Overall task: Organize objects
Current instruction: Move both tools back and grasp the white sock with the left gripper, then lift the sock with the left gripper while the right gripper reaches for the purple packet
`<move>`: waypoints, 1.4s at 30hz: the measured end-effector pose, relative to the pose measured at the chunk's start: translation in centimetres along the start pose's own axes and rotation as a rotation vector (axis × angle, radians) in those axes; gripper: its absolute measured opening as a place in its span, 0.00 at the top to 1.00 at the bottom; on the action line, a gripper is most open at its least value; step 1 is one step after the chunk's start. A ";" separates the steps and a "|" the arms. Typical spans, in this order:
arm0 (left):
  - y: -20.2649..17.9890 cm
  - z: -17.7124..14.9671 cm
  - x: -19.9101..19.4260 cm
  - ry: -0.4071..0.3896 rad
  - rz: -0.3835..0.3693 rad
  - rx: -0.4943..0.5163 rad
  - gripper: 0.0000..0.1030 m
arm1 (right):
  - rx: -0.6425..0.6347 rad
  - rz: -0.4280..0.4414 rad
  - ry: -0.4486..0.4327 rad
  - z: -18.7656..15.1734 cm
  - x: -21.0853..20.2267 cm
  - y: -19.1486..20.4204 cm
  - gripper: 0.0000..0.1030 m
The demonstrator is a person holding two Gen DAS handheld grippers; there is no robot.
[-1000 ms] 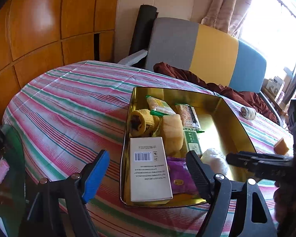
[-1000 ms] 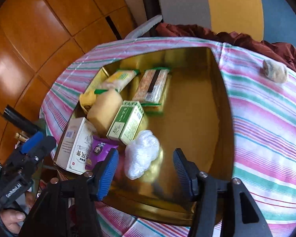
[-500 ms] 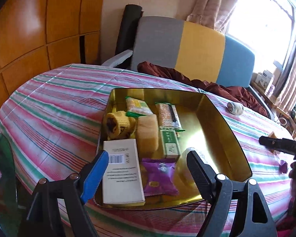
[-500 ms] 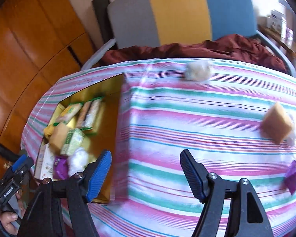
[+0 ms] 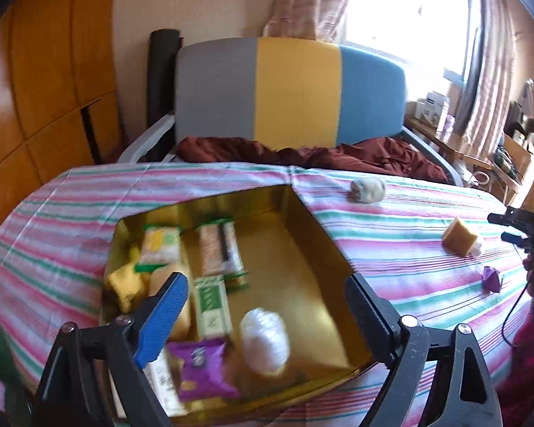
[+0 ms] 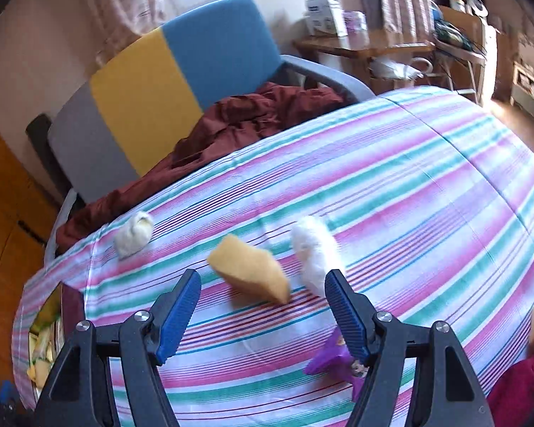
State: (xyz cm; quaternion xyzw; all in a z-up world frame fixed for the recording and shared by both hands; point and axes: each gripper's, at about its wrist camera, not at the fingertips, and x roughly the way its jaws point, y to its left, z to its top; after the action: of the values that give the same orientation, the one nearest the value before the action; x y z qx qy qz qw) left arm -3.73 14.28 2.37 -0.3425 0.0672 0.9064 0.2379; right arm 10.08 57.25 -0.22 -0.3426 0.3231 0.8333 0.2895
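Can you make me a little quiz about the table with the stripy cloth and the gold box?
1. True or false: the yellow sponge lies inside the gold box.
2. What colour is the small packet near the right gripper?
3. Are the left gripper jaws holding anything?

Key: 1 false, it is on the tablecloth. 2 purple. 3 no, they are opening and empty.

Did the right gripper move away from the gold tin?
Yes. The right gripper swung off the shiny gold tin, now at the view's left edge, and hovers open above the tan sponge block on the striped tablecloth.
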 end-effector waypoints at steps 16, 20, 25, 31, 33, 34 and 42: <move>-12.9 11.3 12.7 0.200 -0.196 0.027 0.04 | 0.255 0.150 0.033 0.6 -0.3 -4.6 0.24; -14.7 12.2 18.2 0.294 -0.199 0.005 0.04 | 0.295 0.175 0.025 0.6 -0.6 -5.2 0.23; -16.7 12.6 23.1 0.328 -0.157 0.019 0.04 | 0.330 0.204 0.040 0.6 -0.2 -5.7 0.23; -18.3 13.3 28.1 0.340 -0.085 0.064 0.04 | 0.332 0.228 0.061 0.4 0.2 -5.5 0.23; -18.4 13.4 29.6 0.349 -0.085 0.055 0.04 | 0.336 0.230 0.067 0.4 0.4 -5.5 0.23; -18.4 13.4 30.2 0.358 -0.089 0.042 0.04 | 0.339 0.230 0.069 0.3 0.4 -5.6 0.23; -19.1 11.9 31.4 0.406 -0.175 0.042 0.33 | 0.325 0.195 0.063 0.5 0.5 -5.7 0.23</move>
State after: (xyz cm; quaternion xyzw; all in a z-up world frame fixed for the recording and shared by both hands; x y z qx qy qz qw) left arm -22.07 46.48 -8.35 -0.5176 0.1026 0.7931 0.3043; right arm 13.58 61.34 -2.27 -0.2841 0.4940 0.7833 0.2485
